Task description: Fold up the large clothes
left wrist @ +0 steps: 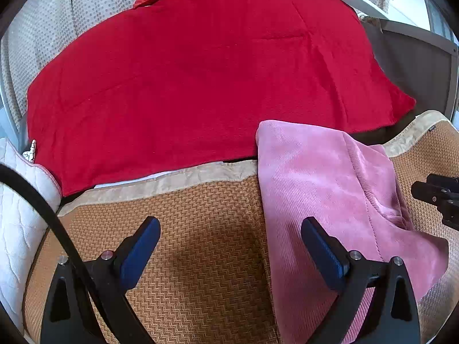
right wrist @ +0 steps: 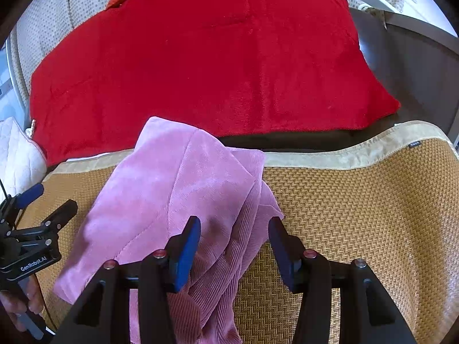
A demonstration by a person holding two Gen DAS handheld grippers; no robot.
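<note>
A pink corduroy garment lies folded on a woven tan mat, its far end touching the red blanket. My left gripper is open wide above the mat, its right finger over the garment's left edge and nothing between the pads. In the right wrist view the garment spreads to the left, with a bunched ribbed part near the centre. My right gripper hovers over that ribbed part with its jaws apart. Cloth lies below and between the fingers, but the pads do not press it. The left gripper shows at the left.
A large red blanket covers the bed beyond the mat. A white quilted pillow sits at the left. A dark panel stands at the far right, spotted curtains behind. A hand grips the left tool's handle.
</note>
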